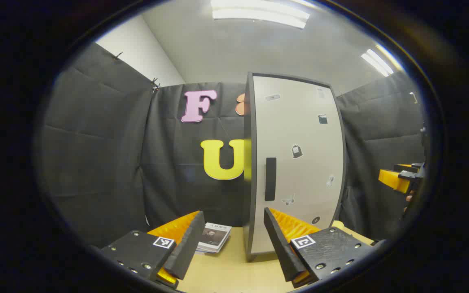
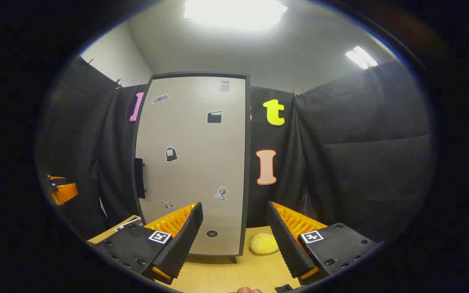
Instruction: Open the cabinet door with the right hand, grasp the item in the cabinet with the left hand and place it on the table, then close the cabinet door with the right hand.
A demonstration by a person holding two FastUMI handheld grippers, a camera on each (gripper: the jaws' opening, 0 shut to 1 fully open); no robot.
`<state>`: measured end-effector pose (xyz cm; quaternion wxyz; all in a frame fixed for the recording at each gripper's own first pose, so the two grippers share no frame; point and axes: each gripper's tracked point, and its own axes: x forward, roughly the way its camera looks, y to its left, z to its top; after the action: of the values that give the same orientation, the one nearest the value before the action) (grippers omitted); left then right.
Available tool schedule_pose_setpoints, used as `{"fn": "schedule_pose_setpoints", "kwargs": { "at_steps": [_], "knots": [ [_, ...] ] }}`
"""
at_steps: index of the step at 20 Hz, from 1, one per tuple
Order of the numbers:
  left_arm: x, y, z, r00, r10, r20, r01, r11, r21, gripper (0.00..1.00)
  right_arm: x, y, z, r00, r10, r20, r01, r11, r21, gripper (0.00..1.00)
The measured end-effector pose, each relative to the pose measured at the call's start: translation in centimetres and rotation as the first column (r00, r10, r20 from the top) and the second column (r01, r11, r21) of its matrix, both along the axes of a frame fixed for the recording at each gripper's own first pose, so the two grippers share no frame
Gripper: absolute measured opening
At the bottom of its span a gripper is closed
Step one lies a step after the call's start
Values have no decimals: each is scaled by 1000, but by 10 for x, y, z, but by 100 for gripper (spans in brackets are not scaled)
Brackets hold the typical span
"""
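Cabinet upright on the table, door shut, with items to either side.

In the left gripper view the cabinet [image 1: 295,162] is seen standing on the table [image 1: 234,268], its handle [image 1: 270,179] set near the door's left edge; a booklet [image 1: 215,237] is laid flat on the table just left of it (in front of the booth wall). In the right gripper view a rounded soft item [image 2: 263,243] is placed on the table just right of the cabinet's base.
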<state>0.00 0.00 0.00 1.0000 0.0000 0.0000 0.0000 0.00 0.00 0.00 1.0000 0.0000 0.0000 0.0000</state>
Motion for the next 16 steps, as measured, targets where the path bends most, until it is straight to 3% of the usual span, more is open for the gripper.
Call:
{"fn": "schedule_pose_setpoints", "kwargs": {
  "at_steps": [16],
  "knots": [
    [2,0,-23,999,0,-49,-1,1000,-28,86,10,15,-13,998,39,-59,-38,999,17,100]
  ]
}}
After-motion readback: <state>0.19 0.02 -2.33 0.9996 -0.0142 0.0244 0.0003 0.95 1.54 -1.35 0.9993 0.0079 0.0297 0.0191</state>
